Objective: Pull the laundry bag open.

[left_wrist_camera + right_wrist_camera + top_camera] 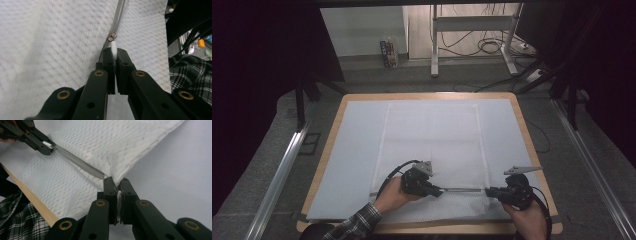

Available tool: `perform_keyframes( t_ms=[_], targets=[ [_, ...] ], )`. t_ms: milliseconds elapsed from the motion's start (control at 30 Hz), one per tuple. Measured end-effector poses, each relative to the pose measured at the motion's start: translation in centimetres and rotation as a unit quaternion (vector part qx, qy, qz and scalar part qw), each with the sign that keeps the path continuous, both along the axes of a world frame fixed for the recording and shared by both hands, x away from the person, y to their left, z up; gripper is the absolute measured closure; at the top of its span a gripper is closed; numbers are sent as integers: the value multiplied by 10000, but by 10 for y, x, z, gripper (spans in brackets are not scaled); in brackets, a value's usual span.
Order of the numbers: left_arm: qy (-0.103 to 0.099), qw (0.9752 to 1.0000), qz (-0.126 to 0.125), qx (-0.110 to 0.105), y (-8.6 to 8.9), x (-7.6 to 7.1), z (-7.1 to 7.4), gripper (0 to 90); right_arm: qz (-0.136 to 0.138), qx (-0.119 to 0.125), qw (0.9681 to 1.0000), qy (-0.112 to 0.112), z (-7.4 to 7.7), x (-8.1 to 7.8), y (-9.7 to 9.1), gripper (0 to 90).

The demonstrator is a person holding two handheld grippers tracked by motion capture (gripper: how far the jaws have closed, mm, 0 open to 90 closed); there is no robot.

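One white mesh bag (432,145), grey zipper (462,189).

Grey floor (362,75), white desk frame (472,30), tangled cables (484,47), dim room.

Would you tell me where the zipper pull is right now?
In the left gripper view, the white zipper pull sits clamped in the left claw, just below the metal slider on the mesh bag.

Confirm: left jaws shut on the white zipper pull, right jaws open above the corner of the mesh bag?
Not quite. The right gripper is not open: in the right gripper view its jaws are shut on the mesh bag corner. The left gripper does pinch the white zipper pull.
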State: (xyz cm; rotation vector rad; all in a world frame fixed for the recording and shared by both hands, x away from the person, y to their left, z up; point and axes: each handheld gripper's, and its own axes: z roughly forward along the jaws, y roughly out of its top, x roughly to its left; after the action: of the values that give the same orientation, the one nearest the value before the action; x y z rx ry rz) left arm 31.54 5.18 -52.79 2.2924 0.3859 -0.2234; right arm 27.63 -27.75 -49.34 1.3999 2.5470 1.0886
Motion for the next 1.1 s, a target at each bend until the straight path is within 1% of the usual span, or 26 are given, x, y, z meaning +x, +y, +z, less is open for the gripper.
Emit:
perform_keyframes(
  t_ms=[67, 133, 167, 200, 233, 300, 367, 400, 433, 467, 500, 600, 633, 667, 700, 733, 767, 833, 1000, 1100],
  targets=[
    [46, 10000, 38, -37, 1, -1, -1, 875, 20, 1, 10000, 5, 0, 0, 0, 853],
    [25, 10000, 15, 35, 3, -1, -2, 875, 12, -12, 10000, -19, 0, 0, 1, 853],
    [54, 10000, 34, -12, 3, -1, -3, 875, 13, -17, 10000, -24, 0, 0, 1, 853],
    [81, 9999, 57, -31, 4, -1, -3, 875, 16, 28, 10000, 0, 0, 0, 0, 853],
    [53, 10000, 61, -12, 4, -1, -3, 875, 9, 5, 10000, -6, 0, 0, 0, 853],
    [75, 9999, 57, -53, 6, -1, -3, 875, 8, 5, 10000, -11, 0, 0, 0, 853],
    [54, 9999, 88, -18, 8, -2, -4, 875, 2, -22, 10000, -33, 0, 0, 0, 853],
    [93, 9999, 87, -49, 9, -2, -5, 875, 7, -18, 10000, -13, 1, 0, 0, 853],
    [82, 9999, 103, -35, 10, -2, -5, 875, -1, 38, 10000, 1, 0, 0, -1, 853],
    [97, 9999, 111, -51, 11, -2, -5, 875, -7, -11, 10000, -11, 1, 0, -1, 853],
    [84, 9999, 99, -51, 11, -2, -5, 875, -3, 27, 10000, -4, 1, 0, -1, 853],
    [93, 9998, 119, -86, 14, -2, -4, 875, 8, 9, 10000, -10, 1, 0, -1, 853],
    [93, 9998, 134, -69, 15, -3, -4, 875, 11, 49, 10000, 3, 1, 0, -1, 853],
    [82, 9999, 134, -47, 16, -3, -5, 875, -7, 3, 10000, -14, 1, 0, -1, 853],
    [111, 9998, 146, -85, 17, -2, -5, 875, 5, 23, 10000, -6, 0, 0, -1, 853],
    [112, 9998, 164, -64, 18, -2, -5, 875, 10, 57, 10000, 16, 0, 0, -2, 853],
    [85, 9998, 171, -35, 19, -3, -5, 875, -4, 2, 10000, -11, 0, 0, -1, 853],
    [116, 9997, 178, -77, 21, -3, -5, 875, -18, 5, 10000, -16, 0, 0, -2, 853],
    [55, 9998, 210, -43, 25, -5, -4, 875, 0, 11, 10000, -4, 0, 0, -2, 853],
    [84, 9996, 251, -62, 30, -6, -4, 875, -7, 4, 10000, -13, 0, 0, -2, 853]
  ],
)
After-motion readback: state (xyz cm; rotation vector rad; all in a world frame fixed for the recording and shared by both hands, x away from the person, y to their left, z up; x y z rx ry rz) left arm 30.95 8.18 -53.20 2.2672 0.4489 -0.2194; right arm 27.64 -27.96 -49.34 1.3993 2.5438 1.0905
